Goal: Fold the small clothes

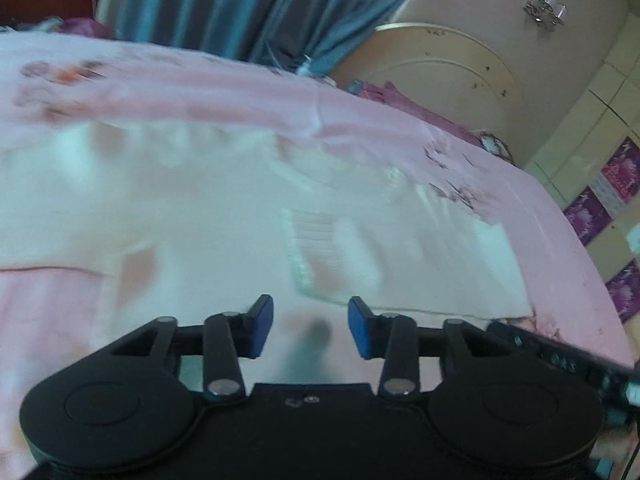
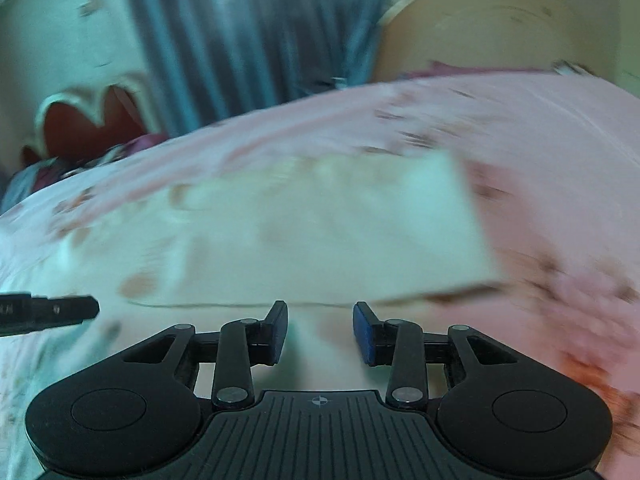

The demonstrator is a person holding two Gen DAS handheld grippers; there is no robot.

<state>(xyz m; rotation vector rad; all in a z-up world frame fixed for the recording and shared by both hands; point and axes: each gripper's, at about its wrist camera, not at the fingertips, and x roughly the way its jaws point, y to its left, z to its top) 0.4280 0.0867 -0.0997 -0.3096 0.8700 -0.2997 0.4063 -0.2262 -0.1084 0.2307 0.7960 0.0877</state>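
1. Left hand-held gripper (image 1: 310, 326) & right hand-held gripper (image 2: 320, 330): both wide, holding nothing.
2. Small white garment (image 1: 240, 216) lies flat, mid-frame, on pink bed (image 1: 540, 216).
3. Risk: pics blurry, so a rushed pinch could grab the sheet w/ the hem.

Garment (image 1: 240, 216) lies flat on bedsheet (image 1: 400, 120), just ahead of both grippers. Curtain (image 1: 240, 0) behind bed, headboard (image 1: 448, 76) right of curtain. Left gripper (image 1: 311, 328) left of right gripper (image 2: 320, 332).

motion blur smears the pale cream garment (image 2: 320, 232) and the pink floral bedsheet (image 2: 520, 120) — prints unreadable; black gripper bodies cut off at bottom edges.
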